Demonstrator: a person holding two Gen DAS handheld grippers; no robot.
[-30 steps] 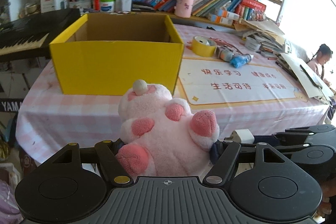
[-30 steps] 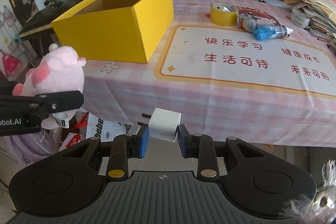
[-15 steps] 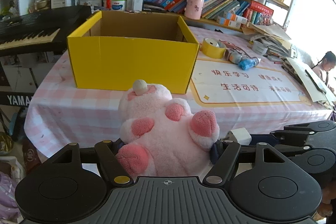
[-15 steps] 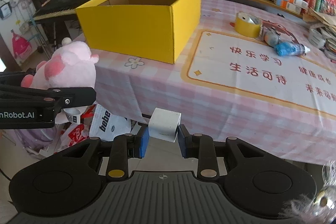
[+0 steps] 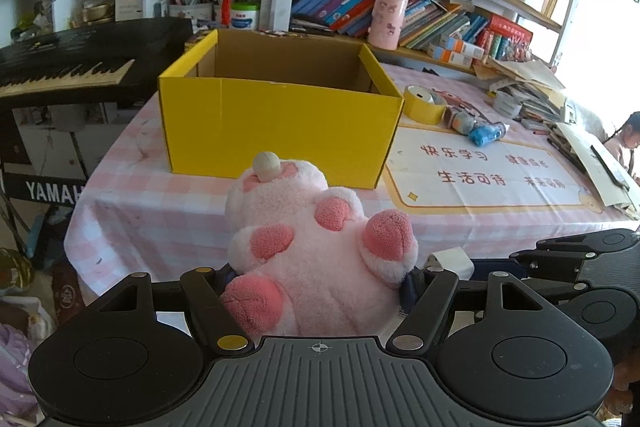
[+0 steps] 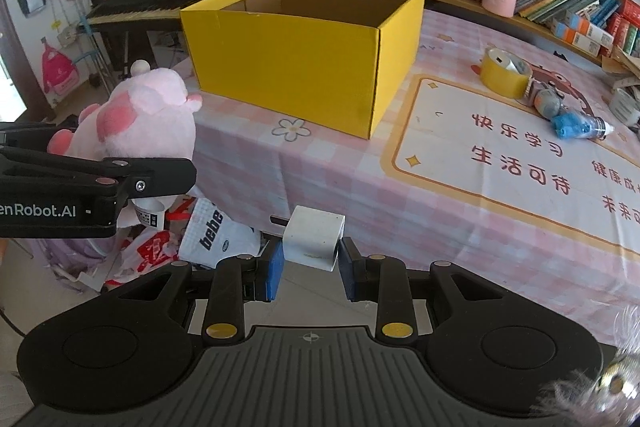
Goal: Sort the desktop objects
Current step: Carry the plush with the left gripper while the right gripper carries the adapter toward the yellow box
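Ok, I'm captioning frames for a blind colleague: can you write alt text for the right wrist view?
The right gripper holds a white plug adapter before a pink checked table bearing an open yellow box. At left, the left gripper grips a pink plush toy.

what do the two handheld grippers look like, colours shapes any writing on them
Both grippers, left and right, are matte black plastic: a ribbed centre plate with a small crosshair mark, a round disc on each side, and angled linkage arms with brass-coloured pivot pins. The right gripper's jaws carry blue pads. Seen side-on from the right wrist view, the left gripper bears white lettering ending "enRobot.AI". No cables or sleeves show.
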